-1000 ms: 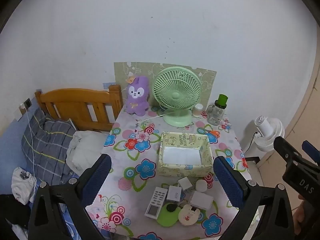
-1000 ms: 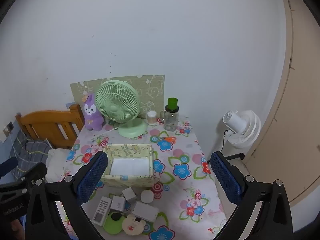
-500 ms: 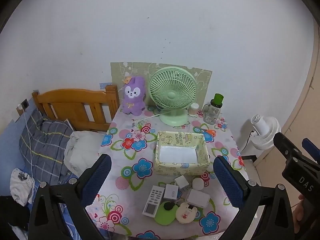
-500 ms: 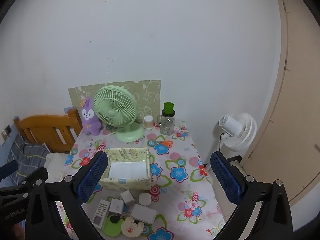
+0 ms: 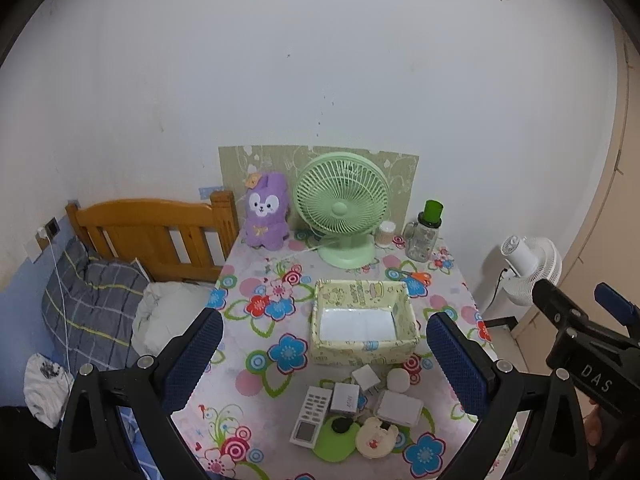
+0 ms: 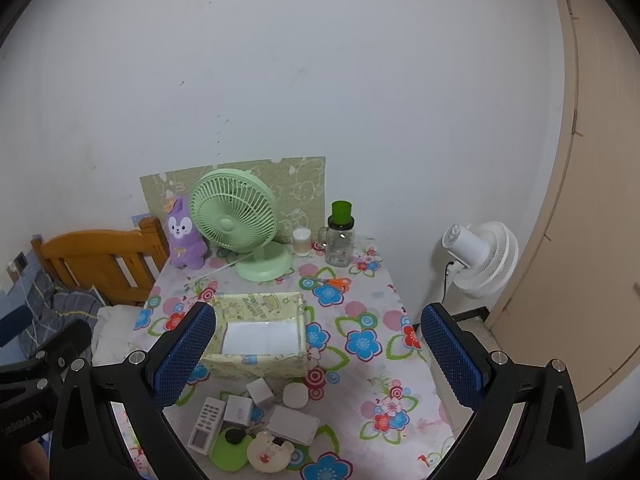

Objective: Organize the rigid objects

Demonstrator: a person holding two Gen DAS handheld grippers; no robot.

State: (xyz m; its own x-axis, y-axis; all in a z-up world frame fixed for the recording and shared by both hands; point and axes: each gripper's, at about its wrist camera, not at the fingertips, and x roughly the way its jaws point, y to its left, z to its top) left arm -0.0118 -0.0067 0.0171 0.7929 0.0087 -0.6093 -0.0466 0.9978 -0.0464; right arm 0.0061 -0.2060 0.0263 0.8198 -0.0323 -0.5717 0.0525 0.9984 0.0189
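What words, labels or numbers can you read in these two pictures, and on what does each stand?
"DAS": white letters on the right hand-held gripper, seen in the left wrist view.
Lettering on the left hand-held gripper, at the right wrist view's left edge: cut off, not readable.
Print inside the yellow box: too blurred.
Remote control buttons and grey charger mark: too small.

A home bedroom: orange wooden bed headboard point(image 5: 152, 232) with grey checked bedding point(image 5: 92, 312) (rumpled), purple plush rabbit point(image 5: 267, 216), floral-clothed surface point(image 5: 256, 360) against a bare white wall.
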